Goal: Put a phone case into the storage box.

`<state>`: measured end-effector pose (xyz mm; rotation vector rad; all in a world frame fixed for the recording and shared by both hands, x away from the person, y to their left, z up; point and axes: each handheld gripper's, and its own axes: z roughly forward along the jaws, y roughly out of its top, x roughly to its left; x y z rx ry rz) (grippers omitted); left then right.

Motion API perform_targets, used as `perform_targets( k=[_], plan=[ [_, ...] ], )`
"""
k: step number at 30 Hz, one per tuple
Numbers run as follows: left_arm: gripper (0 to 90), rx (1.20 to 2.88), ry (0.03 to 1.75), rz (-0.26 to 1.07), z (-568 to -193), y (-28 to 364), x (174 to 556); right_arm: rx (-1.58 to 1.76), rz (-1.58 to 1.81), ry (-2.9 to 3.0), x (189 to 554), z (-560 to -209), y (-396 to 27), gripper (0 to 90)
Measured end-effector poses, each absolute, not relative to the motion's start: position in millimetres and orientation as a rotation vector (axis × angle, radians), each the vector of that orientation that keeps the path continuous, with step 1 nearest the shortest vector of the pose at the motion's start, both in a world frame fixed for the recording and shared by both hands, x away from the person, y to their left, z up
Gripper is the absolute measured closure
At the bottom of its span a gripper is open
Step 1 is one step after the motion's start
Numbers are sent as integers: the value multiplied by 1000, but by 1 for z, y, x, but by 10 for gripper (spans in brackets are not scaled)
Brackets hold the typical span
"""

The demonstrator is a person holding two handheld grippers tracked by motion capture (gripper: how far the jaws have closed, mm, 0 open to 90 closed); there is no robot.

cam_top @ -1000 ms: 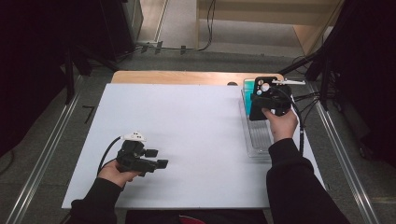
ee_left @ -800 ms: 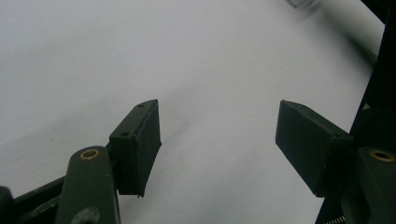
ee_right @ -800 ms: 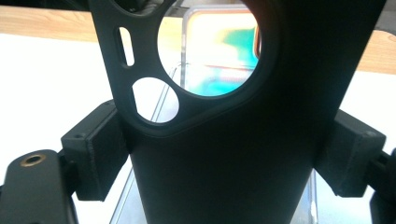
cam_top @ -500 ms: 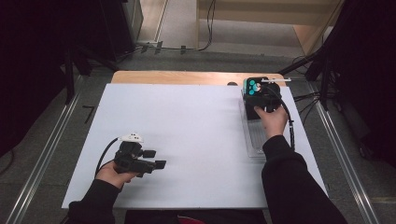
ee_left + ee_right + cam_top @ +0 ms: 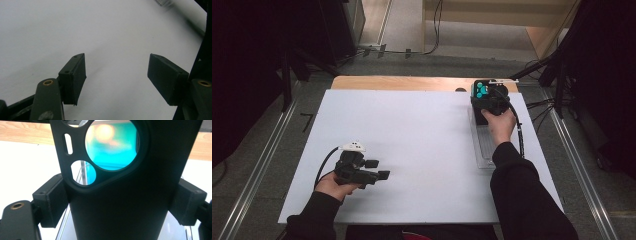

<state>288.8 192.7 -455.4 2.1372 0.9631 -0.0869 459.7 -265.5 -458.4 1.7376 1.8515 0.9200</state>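
Observation:
My right gripper (image 5: 484,100) is at the far right of the white board, over the far end of a clear plastic tray (image 5: 484,147). In the right gripper view both pads (image 5: 51,202) press on the sides of a black plastic piece (image 5: 120,217) with round holes. My right gripper (image 5: 120,202) is shut on it, and a teal thing (image 5: 112,147) shows through the holes. From above, the same piece (image 5: 482,91) shows teal spots. My left gripper (image 5: 379,170) rests near the board's front left, open, with only white board between the jaws of my left gripper (image 5: 116,75).
The white board (image 5: 412,135) lies on a wooden table (image 5: 402,82) whose far edge shows. Cables trail from both grippers. Metal rails run along the floor on both sides, and dark stands rise at the right.
My right hand has shifted a little to the left along the far end of the tray, with the black piece. The left hand has not moved.

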Motion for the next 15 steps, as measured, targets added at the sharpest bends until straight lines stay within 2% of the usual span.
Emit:
perform_targets(
  k=[13, 15],
  plan=[
    [309, 2137, 957, -91, -455, 192, 289, 1731, 952, 1871, 465, -459, -267, 78],
    [309, 2139, 956, -90, -455, 192, 289, 1726, 959, 1872, 464, -458, -268, 0]
  ],
)
